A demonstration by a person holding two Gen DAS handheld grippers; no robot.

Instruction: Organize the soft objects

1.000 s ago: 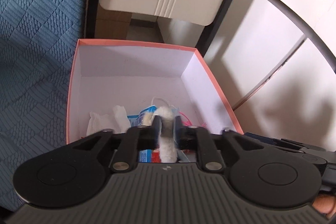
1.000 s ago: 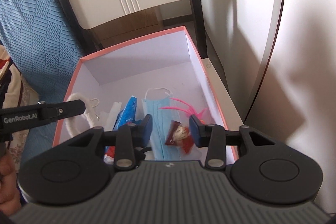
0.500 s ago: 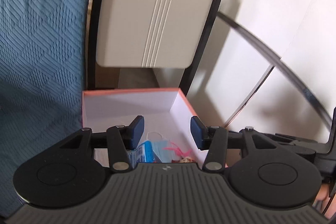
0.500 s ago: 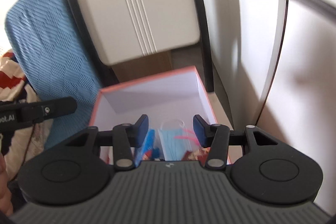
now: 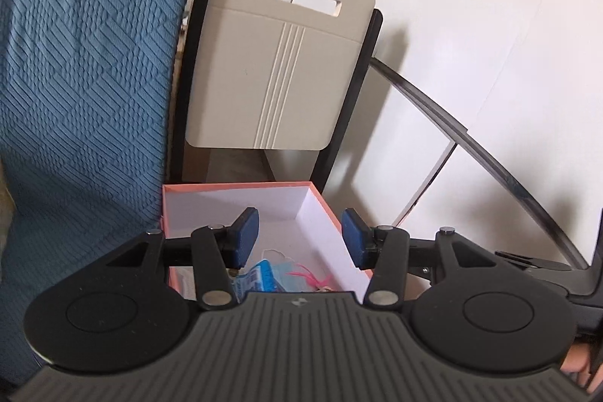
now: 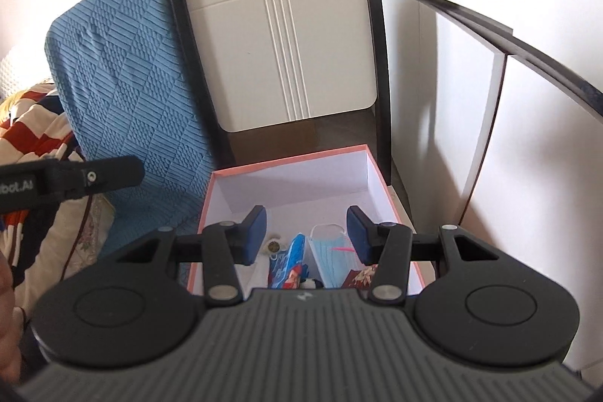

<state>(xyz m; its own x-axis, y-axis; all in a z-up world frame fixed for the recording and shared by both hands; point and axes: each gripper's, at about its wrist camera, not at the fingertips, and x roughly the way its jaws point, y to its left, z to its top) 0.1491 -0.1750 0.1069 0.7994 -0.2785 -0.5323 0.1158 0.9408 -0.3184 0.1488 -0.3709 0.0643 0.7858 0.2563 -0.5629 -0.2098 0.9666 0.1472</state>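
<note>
Left hand-held gripper (image 5: 300, 238): jaws apart, nothing between the pads; they have just been opening. Right hand-held gripper (image 6: 306, 234): same, jaws apart and empty, also just been opening. Both hang above the pink-rimmed box (image 6: 288, 162). Soft stuff sits in the box bottom: blue face mask (image 6: 331, 257), blue snack packet (image 6: 288, 260), red wrapper (image 6: 358, 277) at the near right. Blue cushion (image 6: 124, 81) left of the box, beige chair back (image 6: 279, 36) behind it.

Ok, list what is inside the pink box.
In the pink box: a blue face mask, a blue printed packet, a pink feather, a dark red packet. The right claw covers the near end.
</note>
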